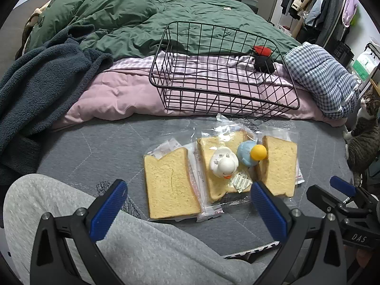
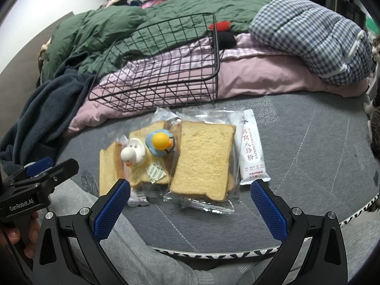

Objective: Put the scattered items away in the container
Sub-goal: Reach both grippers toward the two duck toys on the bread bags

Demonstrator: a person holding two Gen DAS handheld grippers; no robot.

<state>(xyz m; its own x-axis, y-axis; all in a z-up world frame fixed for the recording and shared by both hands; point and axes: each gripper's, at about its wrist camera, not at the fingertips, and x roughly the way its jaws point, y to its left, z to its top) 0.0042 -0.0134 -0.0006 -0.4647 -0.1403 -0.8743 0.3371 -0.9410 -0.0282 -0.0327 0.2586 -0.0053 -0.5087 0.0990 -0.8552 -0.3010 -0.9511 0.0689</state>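
Both the left gripper point(image 1: 187, 210) and right gripper point(image 2: 190, 210) hovered with fingers spread and empty, since bagged bread slices point(image 2: 201, 159) and toy ducks point(image 1: 224, 162) lay outside the tilted wire basket point(image 1: 220, 71).

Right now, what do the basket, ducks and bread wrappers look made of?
Basket: black coated metal wire, by its thin rigid open grid. White duck and blue duck: probably rubber or soft vinyl, with smooth moulded surfaces. Bread wrappers: clear glossy plastic film that crinkles and glares.

basket point(image 2: 166, 71) behind bread packs point(image 2: 201, 159) | 2 ducks point(image 2: 147, 147) on mid pack | sachet point(image 2: 251, 147) right of packs
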